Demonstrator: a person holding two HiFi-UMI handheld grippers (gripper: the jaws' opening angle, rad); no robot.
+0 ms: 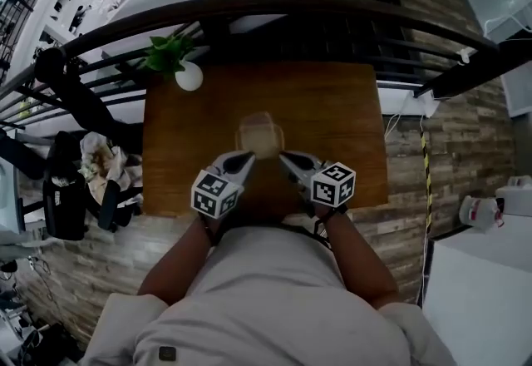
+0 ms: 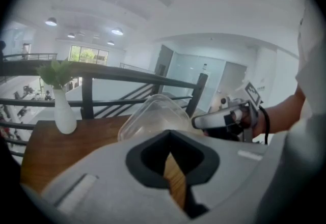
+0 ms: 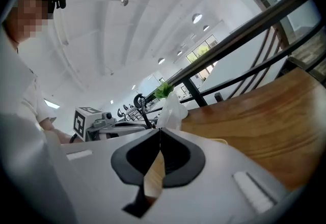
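1. We hold a two-jaw gripper in each hand over the near edge of a wooden table (image 1: 332,106). Both tools angle inward toward a clear plastic container (image 1: 259,137) that sits about mid-table, just beyond their tips.
2. The left gripper (image 1: 247,159) has its jaws drawn together with nothing between them; only a sliver of table wood shows below where the pads meet. In its own view the container rises directly ahead.
3. The right gripper (image 1: 287,159) is likewise closed on nothing. Its tip lies close to the container's near right side, though we cannot tell whether it touches.
4. A white vase (image 1: 189,76) with a green sprig stands at the table's far left corner, well apart from the container and just beside the dark railing (image 1: 274,7).
5. We judge this to be the approach: the container is flanked on both sides but not gripped, and it rests flat on the wood.
6. Taking hold would call for the jaws to part first, then for a rim or wall to come between the pads. The thin plastic looks likely to flex, so a light squeeze would suit it.
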